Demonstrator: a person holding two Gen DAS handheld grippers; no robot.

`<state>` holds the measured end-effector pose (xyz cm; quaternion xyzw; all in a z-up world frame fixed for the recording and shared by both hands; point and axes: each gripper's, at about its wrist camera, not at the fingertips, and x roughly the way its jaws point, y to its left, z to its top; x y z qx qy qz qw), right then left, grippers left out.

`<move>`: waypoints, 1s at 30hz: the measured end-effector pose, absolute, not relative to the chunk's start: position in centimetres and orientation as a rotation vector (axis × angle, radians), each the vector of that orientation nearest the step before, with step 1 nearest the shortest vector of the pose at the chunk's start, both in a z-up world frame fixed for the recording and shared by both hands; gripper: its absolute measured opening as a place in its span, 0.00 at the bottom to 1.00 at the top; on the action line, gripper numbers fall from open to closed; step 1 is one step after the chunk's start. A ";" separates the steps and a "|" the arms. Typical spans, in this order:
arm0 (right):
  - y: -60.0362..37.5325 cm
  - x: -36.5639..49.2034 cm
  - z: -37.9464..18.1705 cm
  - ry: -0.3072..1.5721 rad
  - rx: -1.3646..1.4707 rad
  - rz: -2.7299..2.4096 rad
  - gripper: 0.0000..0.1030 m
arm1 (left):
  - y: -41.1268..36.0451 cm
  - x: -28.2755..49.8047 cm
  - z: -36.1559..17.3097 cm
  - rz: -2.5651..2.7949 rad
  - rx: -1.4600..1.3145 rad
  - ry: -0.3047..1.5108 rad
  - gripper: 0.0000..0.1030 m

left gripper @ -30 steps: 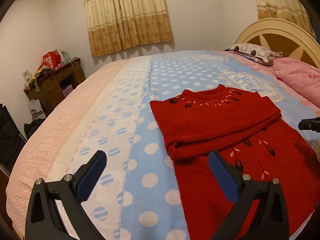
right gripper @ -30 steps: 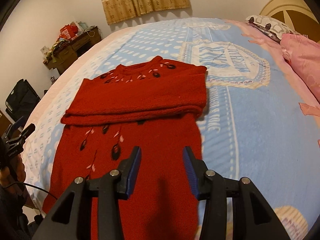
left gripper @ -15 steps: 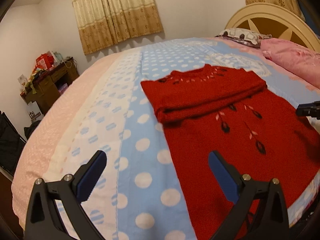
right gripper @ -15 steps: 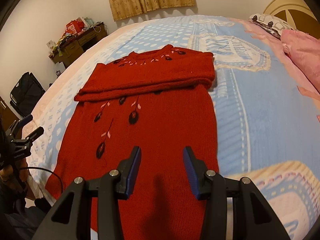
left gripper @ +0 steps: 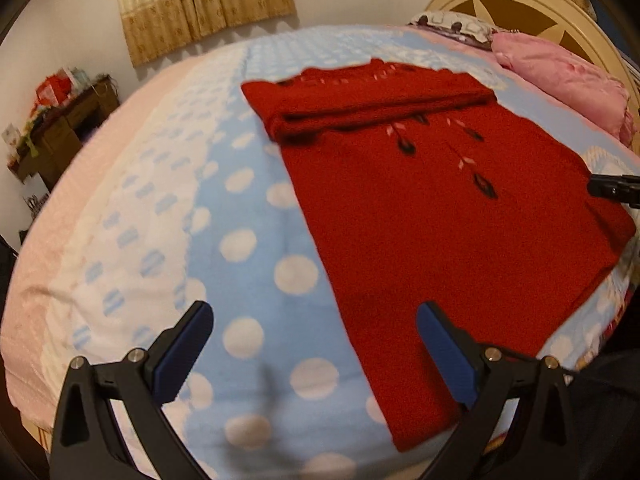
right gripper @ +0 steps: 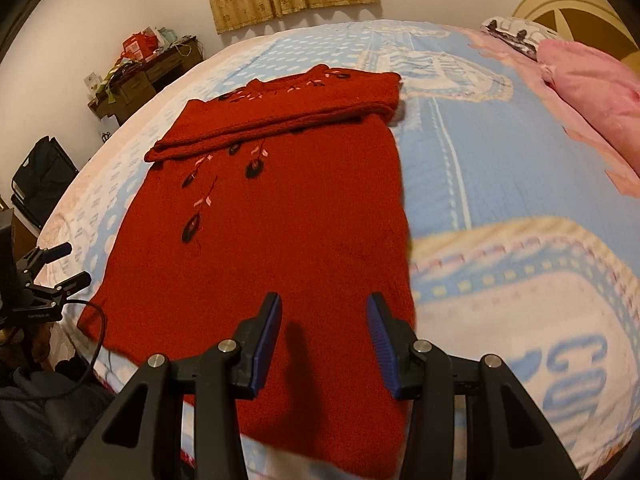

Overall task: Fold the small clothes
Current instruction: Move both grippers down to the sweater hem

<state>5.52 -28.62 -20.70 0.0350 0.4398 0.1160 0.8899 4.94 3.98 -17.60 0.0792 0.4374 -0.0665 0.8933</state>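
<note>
A red knit sweater [left gripper: 432, 216] [right gripper: 272, 236] lies flat on the bed, sleeves folded across the chest near the collar, hem toward me. My left gripper [left gripper: 316, 340] is wide open above the sweater's lower left corner, one finger over the spotted blanket, the other over red knit. My right gripper [right gripper: 324, 332] hovers over the hem near the sweater's right edge, jaws apart with nothing between them. The left gripper [right gripper: 60, 268] also shows at the left edge of the right wrist view. The right gripper's tip [left gripper: 612, 188] pokes into the left wrist view.
The bed is covered by a blue blanket with white dots [left gripper: 248, 248] and a pink edge. A pink quilt [right gripper: 592, 88] and pillow lie by the cream headboard [left gripper: 520, 4]. A cluttered wooden desk [right gripper: 148, 76] and a black bag [right gripper: 44, 172] stand by the far wall.
Both grippers have pulled back and sunk toward the sweater's hem. More of the lower sweater and the bed's near edge now shows. Neither gripper's opening has changed.
</note>
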 end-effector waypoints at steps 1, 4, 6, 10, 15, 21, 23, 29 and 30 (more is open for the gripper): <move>-28.9 5.1 -20.8 0.909 0.080 0.238 0.44 | 4.0 4.9 -17.7 -0.133 0.161 0.913 1.00; -29.4 4.3 -20.8 0.892 0.107 0.232 0.44 | 4.7 5.1 -17.9 -0.115 0.124 0.921 0.97; -29.6 4.0 -20.7 0.884 0.121 0.229 0.44 | 5.6 5.5 -17.6 -0.080 0.087 0.902 0.97; -29.6 3.7 -20.8 0.877 0.126 0.227 0.44 | 6.7 6.6 -18.4 0.004 0.060 0.908 0.96; -29.6 3.1 -20.6 0.873 0.103 0.211 0.44 | 6.1 6.3 -21.0 -0.045 0.072 1.030 0.85; -30.4 1.6 -20.7 0.876 0.105 0.202 0.44 | 2.5 2.9 -19.7 -0.201 0.144 1.011 0.87; -30.5 1.2 -20.8 0.879 0.102 0.199 0.44 | 1.7 2.3 -20.2 -0.221 0.163 1.034 0.87; -30.9 -0.5 -20.6 0.874 0.083 0.152 0.44 | 2.3 1.9 -20.7 -0.215 0.099 1.072 0.85; -31.3 -0.8 -20.6 0.876 0.092 0.139 0.44 | 2.2 1.5 -20.7 -0.219 0.099 1.071 0.81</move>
